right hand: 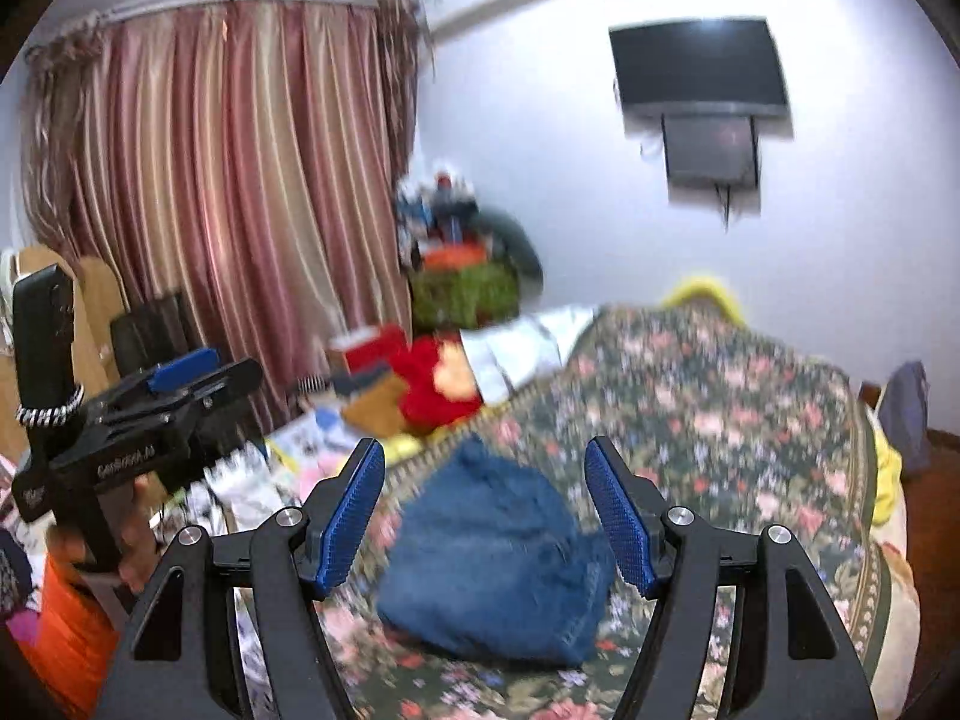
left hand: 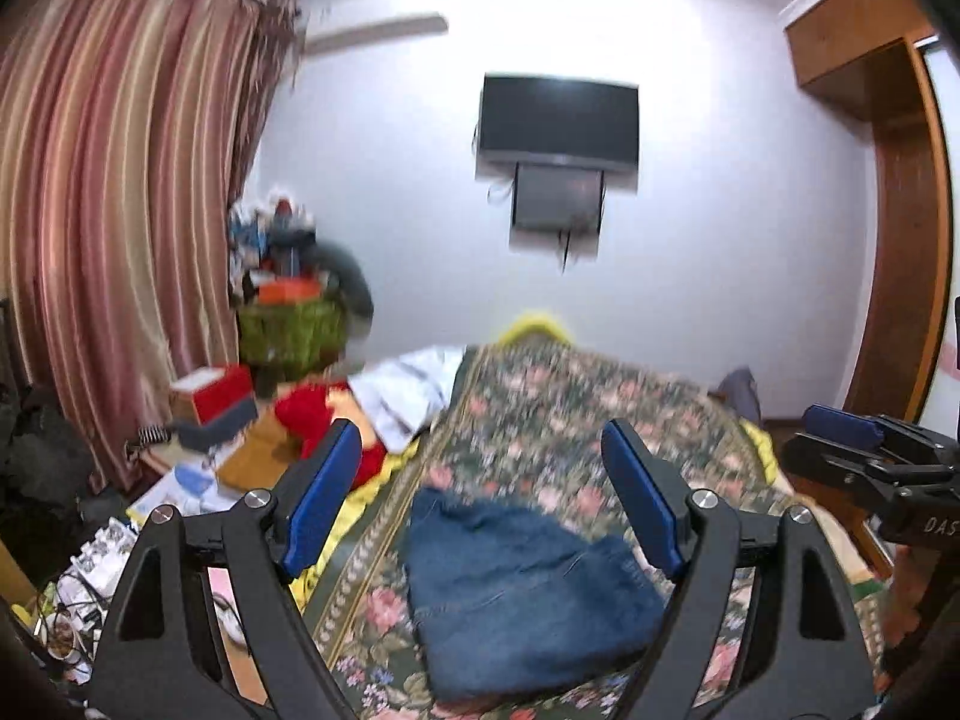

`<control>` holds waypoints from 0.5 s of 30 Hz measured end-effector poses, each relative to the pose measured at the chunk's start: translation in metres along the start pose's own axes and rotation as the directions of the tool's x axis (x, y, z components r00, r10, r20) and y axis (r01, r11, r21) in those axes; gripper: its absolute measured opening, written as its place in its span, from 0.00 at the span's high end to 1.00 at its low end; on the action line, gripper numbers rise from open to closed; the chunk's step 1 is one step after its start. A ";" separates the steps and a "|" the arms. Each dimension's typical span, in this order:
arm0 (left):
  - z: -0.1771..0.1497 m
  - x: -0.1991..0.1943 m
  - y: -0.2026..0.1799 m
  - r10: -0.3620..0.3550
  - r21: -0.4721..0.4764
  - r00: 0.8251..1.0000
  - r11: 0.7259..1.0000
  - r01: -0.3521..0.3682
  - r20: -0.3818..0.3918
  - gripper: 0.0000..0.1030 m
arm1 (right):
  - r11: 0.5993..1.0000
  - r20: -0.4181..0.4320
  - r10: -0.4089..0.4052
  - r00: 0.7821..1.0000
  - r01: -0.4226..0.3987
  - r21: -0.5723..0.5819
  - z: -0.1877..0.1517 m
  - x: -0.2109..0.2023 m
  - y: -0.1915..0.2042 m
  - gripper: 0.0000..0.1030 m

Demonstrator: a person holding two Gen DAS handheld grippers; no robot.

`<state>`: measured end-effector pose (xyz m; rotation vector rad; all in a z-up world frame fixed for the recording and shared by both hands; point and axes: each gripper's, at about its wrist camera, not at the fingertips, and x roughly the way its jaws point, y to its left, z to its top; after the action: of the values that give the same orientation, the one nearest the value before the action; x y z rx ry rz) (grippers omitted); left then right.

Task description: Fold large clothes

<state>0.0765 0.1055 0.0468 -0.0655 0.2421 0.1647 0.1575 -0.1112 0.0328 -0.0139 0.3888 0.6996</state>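
Observation:
A folded blue denim garment [left hand: 528,588] lies on the floral bedspread [left hand: 576,420], a compact bundle near the bed's front. It also shows in the right wrist view [right hand: 498,558]. My left gripper [left hand: 480,480] is open and empty, raised above the denim. My right gripper [right hand: 486,498] is open and empty, also above the denim. The right gripper shows at the right edge of the left wrist view [left hand: 840,429], and the left gripper shows at the left of the right wrist view [right hand: 180,372]. Both frames are motion-blurred.
A red plush toy [right hand: 438,384] and white cloth [left hand: 408,396] lie at the bed's far left. Boxes and clutter [left hand: 204,408] crowd the left side below striped curtains [right hand: 240,180]. A wall TV [left hand: 558,120] hangs ahead. A wooden wardrobe [left hand: 912,228] stands right.

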 end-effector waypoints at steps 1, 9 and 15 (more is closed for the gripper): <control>0.001 -0.008 -0.003 0.005 0.006 1.000 1.000 -0.005 0.022 0.20 | 1.000 0.032 -0.007 0.999 0.007 -0.004 0.003 -0.009 0.007 0.35; -0.004 -0.040 -0.015 0.031 0.014 0.996 0.999 -0.032 0.084 0.11 | 0.999 0.118 -0.051 0.992 0.051 -0.002 0.000 -0.047 0.039 0.27; -0.013 -0.043 -0.016 0.043 0.003 0.997 0.999 -0.043 0.068 0.01 | 0.992 0.132 -0.123 0.984 0.123 0.008 -0.013 -0.057 0.047 0.02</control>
<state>0.0352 0.0824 0.0458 -0.0497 0.1761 0.2089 0.0834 -0.1126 0.0461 0.0076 0.2583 0.5746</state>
